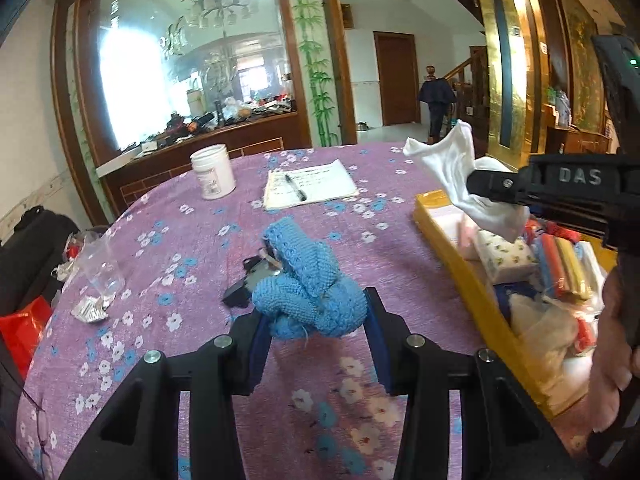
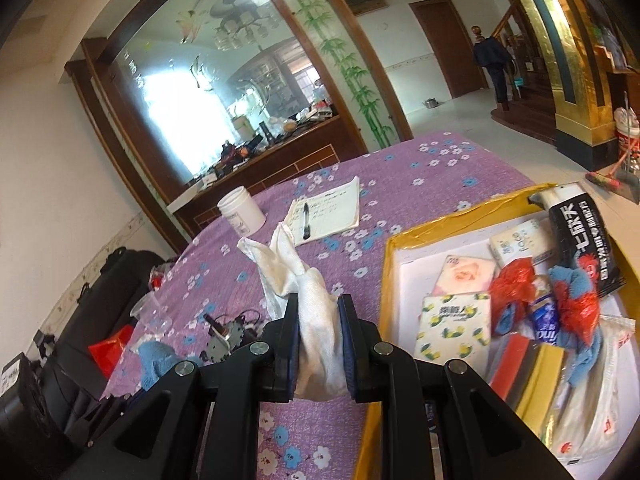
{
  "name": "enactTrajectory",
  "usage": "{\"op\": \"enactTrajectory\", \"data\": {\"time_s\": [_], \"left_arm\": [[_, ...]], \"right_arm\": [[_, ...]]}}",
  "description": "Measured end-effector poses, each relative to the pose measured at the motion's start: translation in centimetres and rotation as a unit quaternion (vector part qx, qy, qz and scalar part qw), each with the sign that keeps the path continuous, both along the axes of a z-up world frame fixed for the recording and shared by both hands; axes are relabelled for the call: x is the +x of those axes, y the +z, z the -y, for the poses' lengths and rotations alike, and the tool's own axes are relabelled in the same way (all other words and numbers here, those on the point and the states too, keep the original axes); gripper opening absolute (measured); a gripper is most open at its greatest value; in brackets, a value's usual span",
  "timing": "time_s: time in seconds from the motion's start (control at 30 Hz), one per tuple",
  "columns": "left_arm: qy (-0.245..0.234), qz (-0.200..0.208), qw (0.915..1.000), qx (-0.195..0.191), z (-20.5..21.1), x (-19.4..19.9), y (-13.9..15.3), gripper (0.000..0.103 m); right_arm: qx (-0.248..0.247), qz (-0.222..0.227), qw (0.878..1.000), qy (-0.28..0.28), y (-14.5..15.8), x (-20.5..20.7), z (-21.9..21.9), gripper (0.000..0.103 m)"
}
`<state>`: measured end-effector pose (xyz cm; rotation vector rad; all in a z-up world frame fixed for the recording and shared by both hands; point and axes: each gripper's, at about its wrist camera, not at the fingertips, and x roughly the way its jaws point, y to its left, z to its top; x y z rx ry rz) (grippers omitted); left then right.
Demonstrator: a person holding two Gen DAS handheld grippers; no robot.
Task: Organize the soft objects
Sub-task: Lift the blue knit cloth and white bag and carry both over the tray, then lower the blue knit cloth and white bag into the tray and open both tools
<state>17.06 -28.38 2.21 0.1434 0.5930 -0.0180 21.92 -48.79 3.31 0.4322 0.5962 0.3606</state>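
A blue knitted piece (image 1: 308,284) lies bunched on the purple flowered tablecloth (image 1: 192,240). My left gripper (image 1: 316,320) stands open around its near end, a finger on each side. My right gripper (image 2: 318,336) is shut on a white cloth (image 2: 316,320) and holds it in the air at the left edge of the yellow box (image 2: 386,280). The left wrist view shows the white cloth (image 1: 452,168) hanging from the right gripper (image 1: 476,180) above the box (image 1: 456,256). The blue piece (image 2: 156,356) shows low left in the right wrist view.
The box holds tissue packs (image 2: 454,326), red and blue cloths (image 2: 576,300) and a black packet (image 2: 582,240). On the table are a white jar (image 1: 213,171), a notepad with a pen (image 1: 308,188), a clear plastic cup (image 1: 102,268) and a small black gadget (image 1: 248,280).
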Motion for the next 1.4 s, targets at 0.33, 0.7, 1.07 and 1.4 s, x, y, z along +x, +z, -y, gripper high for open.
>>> {"op": "enactTrajectory", "data": {"time_s": [0.33,0.7,1.07,1.4], "left_arm": [[-0.082,-0.042,0.9948,-0.043,6.3,1.8,1.7,0.042],[-0.168,-0.102,0.9785,-0.063,13.1,2.0,-1.8,0.042],[-0.172,-0.093,0.9801,-0.034,13.3,1.4,-3.3,0.042],[-0.157,-0.04,0.9861,0.036,14.6,-0.3,-3.2,0.042]], "right_arm": [[0.064,-0.017,0.994,-0.085,0.4,0.7,6.9,0.019],[0.08,-0.1,0.981,-0.146,-1.5,2.2,12.9,0.019],[0.045,-0.148,0.977,-0.145,-3.3,3.1,13.0,0.02],[0.028,-0.167,0.975,-0.142,-4.3,3.7,12.7,0.02]]}}
